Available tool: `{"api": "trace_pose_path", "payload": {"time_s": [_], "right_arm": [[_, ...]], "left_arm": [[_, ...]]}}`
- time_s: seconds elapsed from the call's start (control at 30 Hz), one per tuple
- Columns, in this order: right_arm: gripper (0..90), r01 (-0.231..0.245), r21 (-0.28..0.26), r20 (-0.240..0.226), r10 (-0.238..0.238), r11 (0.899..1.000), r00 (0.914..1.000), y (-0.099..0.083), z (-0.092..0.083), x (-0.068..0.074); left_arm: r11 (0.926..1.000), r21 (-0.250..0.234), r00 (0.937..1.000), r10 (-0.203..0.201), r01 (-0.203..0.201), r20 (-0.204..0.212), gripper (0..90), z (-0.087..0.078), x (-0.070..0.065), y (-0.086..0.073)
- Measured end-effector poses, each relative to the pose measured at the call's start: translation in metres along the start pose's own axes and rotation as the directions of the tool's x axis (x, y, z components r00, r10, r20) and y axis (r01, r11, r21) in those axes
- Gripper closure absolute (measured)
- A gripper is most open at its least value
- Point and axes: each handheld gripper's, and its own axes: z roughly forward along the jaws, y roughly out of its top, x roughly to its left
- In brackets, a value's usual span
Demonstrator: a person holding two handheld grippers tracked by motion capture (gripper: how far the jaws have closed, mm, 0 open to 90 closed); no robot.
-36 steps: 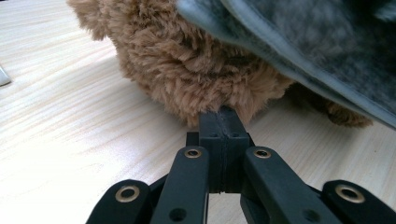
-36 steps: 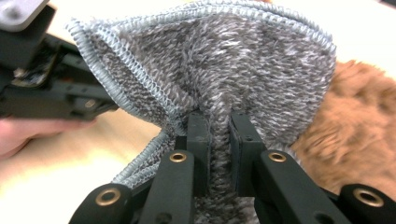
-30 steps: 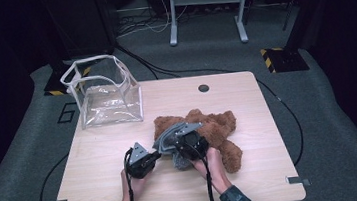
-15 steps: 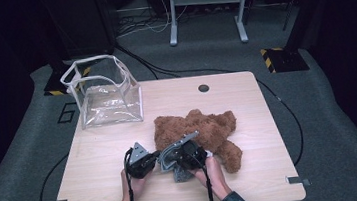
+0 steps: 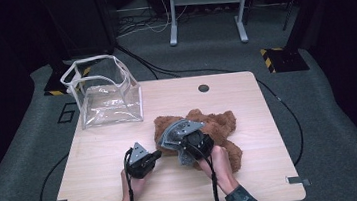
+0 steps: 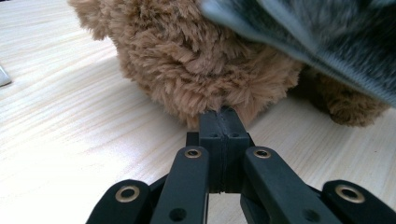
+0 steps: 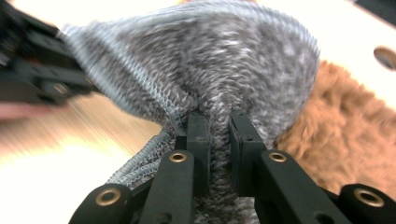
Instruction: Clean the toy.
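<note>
A brown plush bear (image 5: 217, 126) lies flat on the wooden table (image 5: 264, 172), right of centre. My right gripper (image 5: 183, 139) hovers over the bear's near-left part, shut on a fold of grey knitted cloth (image 7: 210, 60) pinched between its jaws (image 7: 219, 121). The cloth bulges up ahead of the jaws, with the bear's fur (image 7: 345, 130) behind it. My left gripper (image 5: 159, 154) rests low on the table just left of the bear, jaws shut (image 6: 223, 116), tips against the bear's fur (image 6: 201, 70). The grey cloth (image 6: 327, 32) hangs over the bear at the upper right there.
A clear plastic bag with a white rim (image 5: 105, 93) stands open at the table's far left corner. A round cable hole (image 5: 203, 88) sits near the far edge. Cables trail across the grey floor around the table.
My right gripper, holding the grey cloth, dipped toward the near edge and then came back up over the bear. The left gripper stayed put.
</note>
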Motion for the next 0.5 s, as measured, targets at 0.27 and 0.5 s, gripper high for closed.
{"api": "trace_pose_path", "payload": {"time_s": [0.27,0.5], "right_arm": [[80.9,-0.048,0.067,-0.032,0.050,0.997,0.9982,-0.029,0.023,0.000],[80.8,-0.090,0.114,-0.087,0.100,0.989,0.9912,-0.056,0.027,0.002]], "left_arm": [[1.0000,0.000,1.0000,-0.001,0.001,0.000,89.9,0.000,0.000,0.000],[1.0000,0.000,1.0000,0.000,0.000,0.000,90.0,0.000,0.000,0.000]]}}
